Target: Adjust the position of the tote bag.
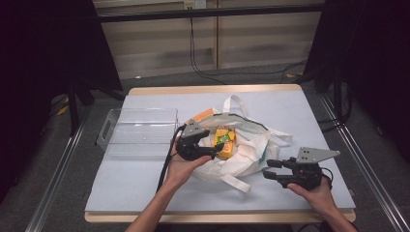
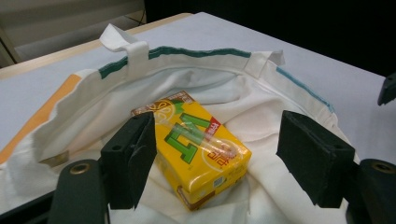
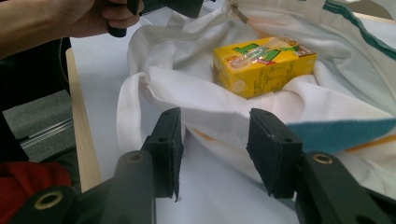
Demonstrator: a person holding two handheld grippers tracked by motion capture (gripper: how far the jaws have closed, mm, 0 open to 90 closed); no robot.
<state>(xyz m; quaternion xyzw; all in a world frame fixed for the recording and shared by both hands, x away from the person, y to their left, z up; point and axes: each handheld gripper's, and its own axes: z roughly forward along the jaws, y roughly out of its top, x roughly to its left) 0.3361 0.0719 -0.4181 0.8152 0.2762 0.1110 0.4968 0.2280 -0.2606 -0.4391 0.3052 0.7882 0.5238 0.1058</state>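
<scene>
A yellow drink carton (image 1: 226, 141) lies on its side inside an open white cloth bag (image 1: 251, 145) at the middle of the table. My left gripper (image 1: 212, 140) reaches into the bag's mouth from the left. In the left gripper view it (image 2: 215, 154) is open, with the carton (image 2: 201, 149) low between its jaws: one pad (image 2: 135, 154) sits by the carton's edge and the other stands well off it. My right gripper (image 1: 267, 168) is open just outside the bag's near right edge. In the right gripper view it (image 3: 219, 149) points at the bag's rim (image 3: 205, 93), with the carton (image 3: 261, 65) beyond.
A clear plastic tray (image 1: 140, 130) with a handle stands on the left of the pale blue table (image 1: 145, 183), close behind my left hand. The bag's loose straps (image 1: 237, 182) trail toward the table's front between the two hands.
</scene>
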